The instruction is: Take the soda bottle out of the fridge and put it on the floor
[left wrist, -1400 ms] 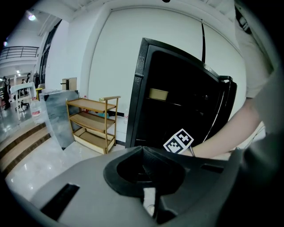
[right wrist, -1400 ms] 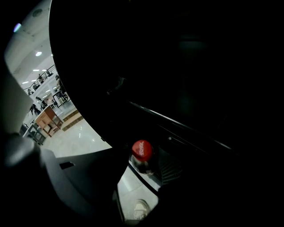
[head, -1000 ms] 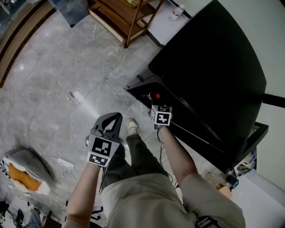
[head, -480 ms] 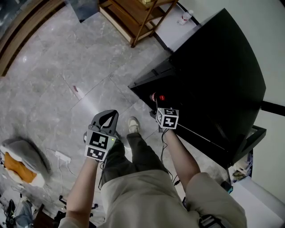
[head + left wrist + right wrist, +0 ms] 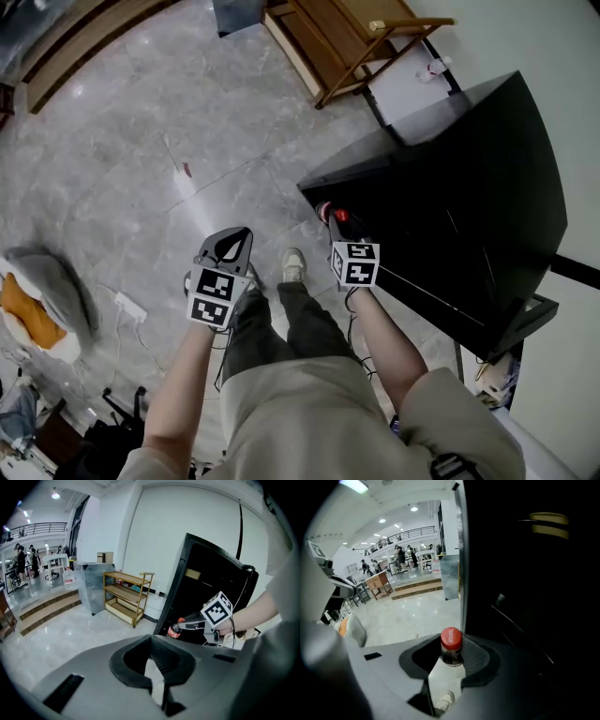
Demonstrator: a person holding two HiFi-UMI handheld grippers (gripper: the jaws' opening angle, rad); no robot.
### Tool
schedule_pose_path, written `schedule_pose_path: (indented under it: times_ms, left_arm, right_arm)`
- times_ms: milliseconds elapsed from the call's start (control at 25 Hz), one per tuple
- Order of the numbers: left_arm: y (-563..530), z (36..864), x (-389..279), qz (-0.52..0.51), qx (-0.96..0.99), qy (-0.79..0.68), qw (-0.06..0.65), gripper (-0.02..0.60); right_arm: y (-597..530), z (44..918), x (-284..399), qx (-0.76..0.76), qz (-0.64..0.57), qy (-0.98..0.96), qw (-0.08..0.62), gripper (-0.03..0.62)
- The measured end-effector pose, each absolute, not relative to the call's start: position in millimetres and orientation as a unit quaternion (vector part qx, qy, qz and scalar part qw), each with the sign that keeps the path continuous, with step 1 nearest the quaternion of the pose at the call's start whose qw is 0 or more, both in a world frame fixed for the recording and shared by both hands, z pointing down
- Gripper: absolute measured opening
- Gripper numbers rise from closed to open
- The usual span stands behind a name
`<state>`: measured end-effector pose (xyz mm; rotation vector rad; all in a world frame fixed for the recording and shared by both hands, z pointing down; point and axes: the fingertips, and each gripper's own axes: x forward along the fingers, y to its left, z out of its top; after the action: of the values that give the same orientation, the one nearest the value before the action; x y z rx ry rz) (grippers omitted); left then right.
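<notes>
Two hand-held tools, one bottle, one fridge.

1. Right tool (image 5: 451, 663): closed on the neck of the dark clear-plastic soda bottle with a red cap (image 5: 451, 648), just under the cap. The bottle hangs in the air at the front edge of the tall black fridge (image 5: 459, 178), above the grey polished stone floor (image 5: 141, 141).
2. Left tool (image 5: 154, 679): jaw tips drawn together with nothing between them, held off to the left, well apart from the bottle.

Step in hand, as judged: the bottle looks clear of the fridge and is being carried, not yet set down. The next move calls for lowering it upright until its base meets the floor, then parting the jaws.

Edges and room: the fridge's black vertical edge stands just to the right of the bottle. The person's white shoe (image 5: 293, 265) lies near, below it. Bare floor lies ahead and to the left. The wooden shelf rack (image 5: 342, 42) and the white power strip (image 5: 127, 306) are well apart.
</notes>
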<state>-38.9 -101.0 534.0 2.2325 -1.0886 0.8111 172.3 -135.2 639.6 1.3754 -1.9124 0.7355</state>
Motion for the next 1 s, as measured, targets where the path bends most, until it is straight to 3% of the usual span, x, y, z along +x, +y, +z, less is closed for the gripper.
schedule_pose_path:
  times_ms: [480, 1000]
  left_arm:
    - [-63.9, 590.9, -135.8, 0.310, 0.769, -0.467, 0.308, 0.007]
    - [-46.0, 713.0, -184.4, 0.307, 0.729, -0.485, 0.373, 0.006]
  right_arm:
    - [-129.4, 681.8, 43.7, 0.433, 0.297, -0.773, 0.356, 0.114]
    - [-129.3, 790.5, -49.7, 0.361, 0.281, -0.776, 0.435, 0.114]
